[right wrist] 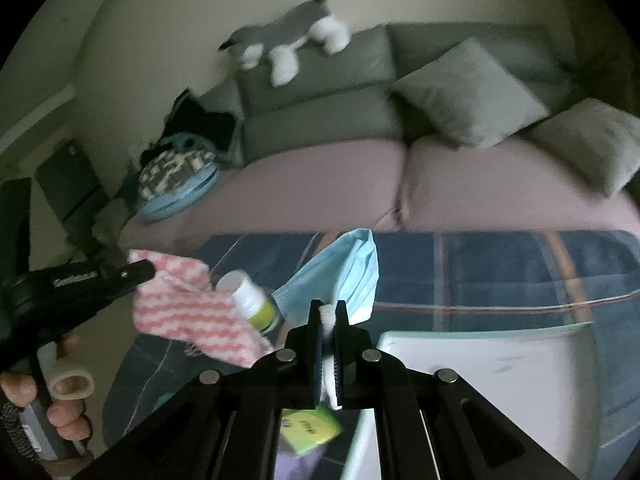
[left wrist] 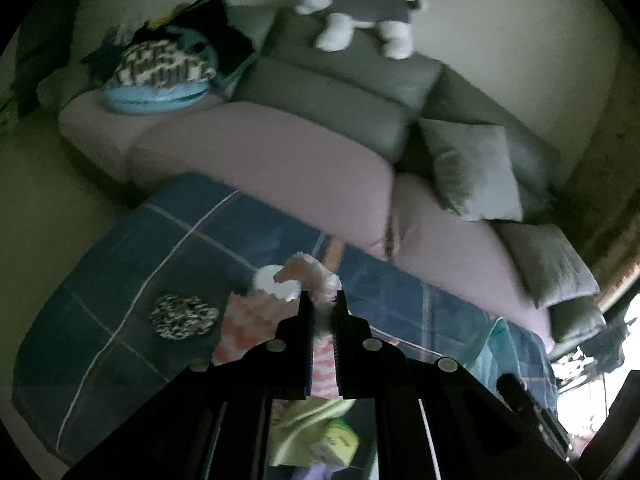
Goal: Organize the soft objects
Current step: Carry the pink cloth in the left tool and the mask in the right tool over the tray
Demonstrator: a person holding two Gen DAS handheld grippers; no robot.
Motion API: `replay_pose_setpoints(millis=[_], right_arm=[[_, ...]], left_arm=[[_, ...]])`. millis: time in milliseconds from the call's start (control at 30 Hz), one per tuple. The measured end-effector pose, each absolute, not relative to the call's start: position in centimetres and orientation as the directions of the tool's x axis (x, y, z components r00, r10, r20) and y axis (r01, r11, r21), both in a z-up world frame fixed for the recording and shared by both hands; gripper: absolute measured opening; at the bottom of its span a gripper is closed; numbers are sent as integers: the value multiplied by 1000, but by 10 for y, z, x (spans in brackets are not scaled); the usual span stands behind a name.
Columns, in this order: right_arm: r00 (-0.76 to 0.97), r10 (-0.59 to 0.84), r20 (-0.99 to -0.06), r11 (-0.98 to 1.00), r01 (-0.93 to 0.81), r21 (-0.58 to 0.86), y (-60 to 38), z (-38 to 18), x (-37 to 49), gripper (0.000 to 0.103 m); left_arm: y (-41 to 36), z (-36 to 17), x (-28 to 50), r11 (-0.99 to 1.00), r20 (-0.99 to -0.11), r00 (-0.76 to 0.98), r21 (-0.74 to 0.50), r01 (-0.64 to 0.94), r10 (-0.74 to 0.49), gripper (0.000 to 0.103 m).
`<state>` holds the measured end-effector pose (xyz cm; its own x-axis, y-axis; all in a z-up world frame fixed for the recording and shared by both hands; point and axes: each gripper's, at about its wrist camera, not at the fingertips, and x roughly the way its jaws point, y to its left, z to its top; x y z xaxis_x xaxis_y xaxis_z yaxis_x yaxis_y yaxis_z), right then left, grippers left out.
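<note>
Pink-and-white striped cloth [right wrist: 188, 312] hangs lifted above the blue plaid rug [right wrist: 500, 268], one corner pinched between the closed fingers of the left tool [left wrist: 322, 300]; in the right wrist view that tool [right wrist: 150, 268] comes in from the left edge, with the person's hand [right wrist: 60, 400] on its grip. The right tool [right wrist: 329, 308] is clamped together on the white ear loop of a light blue face mask [right wrist: 344, 276], which dangles just above its fingertips. A white bottle [right wrist: 250, 300] with a green label sits between the cloth and the mask, partly covered by the cloth. A black-and-white speckled pad [left wrist: 182, 316] lies on the rug, left of the cloth in the left wrist view. Behind the rug stands a sofa [right wrist: 320, 184] with pink seat cushions and grey back cushions; a grey-and-white plush dog [right wrist: 288, 36] lies on top of the backrest, two grey pillows [right wrist: 472, 92] lean at the right, and a heap of patterned soft items [right wrist: 176, 176] sits at its left end.
</note>
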<state>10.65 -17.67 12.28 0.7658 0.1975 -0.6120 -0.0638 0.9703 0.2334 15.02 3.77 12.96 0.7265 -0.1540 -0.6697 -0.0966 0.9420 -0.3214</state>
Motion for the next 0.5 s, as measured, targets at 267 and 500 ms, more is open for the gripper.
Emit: replay_pose_setpoints(millis=[267, 500], right_arm=[[787, 40, -616, 969, 120, 216, -244, 131, 71, 4], [764, -110, -636, 934, 298, 196, -307, 125, 50, 4]], left_arm=[[-23, 142, 139, 953, -653, 714, -297, 65, -252, 8], [-94, 141, 126, 945, -668, 669, -240, 221, -326, 8]])
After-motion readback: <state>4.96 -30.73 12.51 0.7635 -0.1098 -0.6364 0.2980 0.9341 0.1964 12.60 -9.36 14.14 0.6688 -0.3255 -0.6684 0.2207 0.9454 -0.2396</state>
